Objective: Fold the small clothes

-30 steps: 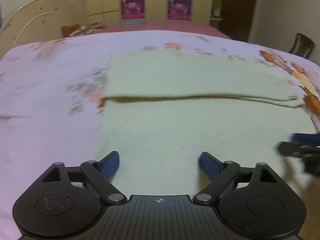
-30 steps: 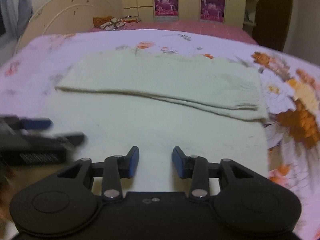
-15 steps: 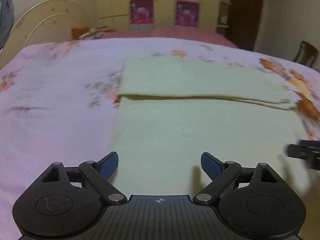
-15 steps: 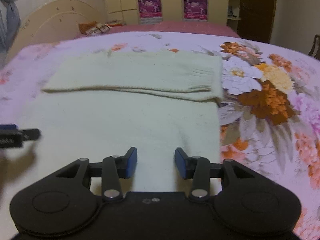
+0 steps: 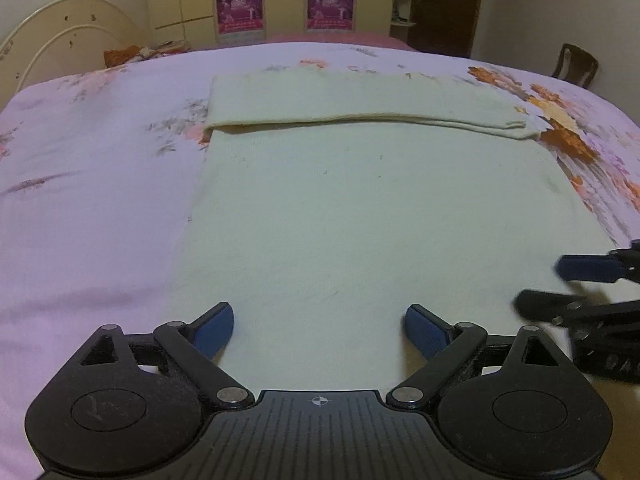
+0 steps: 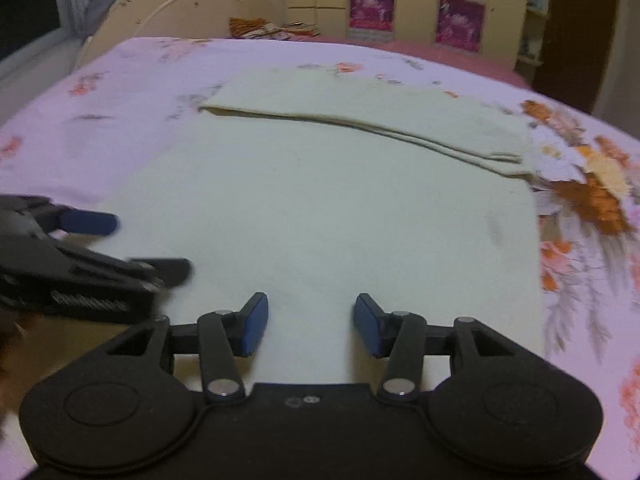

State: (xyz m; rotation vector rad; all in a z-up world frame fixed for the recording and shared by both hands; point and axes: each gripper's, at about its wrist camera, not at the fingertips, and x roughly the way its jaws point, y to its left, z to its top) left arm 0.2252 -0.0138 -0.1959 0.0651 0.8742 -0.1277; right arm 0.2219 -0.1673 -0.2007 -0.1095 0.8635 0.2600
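A pale cream garment (image 5: 360,208) lies flat on the bed, its far part folded over into a band (image 5: 352,98). It also shows in the right wrist view (image 6: 320,208), with the folded band (image 6: 380,120) at the far side. My left gripper (image 5: 319,326) is open and empty, low over the garment's near edge. My right gripper (image 6: 310,322) is open and empty, also over the near edge. The right gripper shows at the right edge of the left wrist view (image 5: 584,284), and the left gripper shows at the left of the right wrist view (image 6: 100,248).
The bed has a lilac floral sheet (image 5: 88,168) with orange flowers (image 6: 592,196) on the right. A cream headboard (image 5: 60,40) stands at the far left, wardrobes with pink posters (image 5: 284,0) behind, and a wooden chair (image 5: 576,64) at the far right.
Both grippers have shifted sideways over the garment's near edge and now stand closer together. Both stay open and empty. The garment has not moved.
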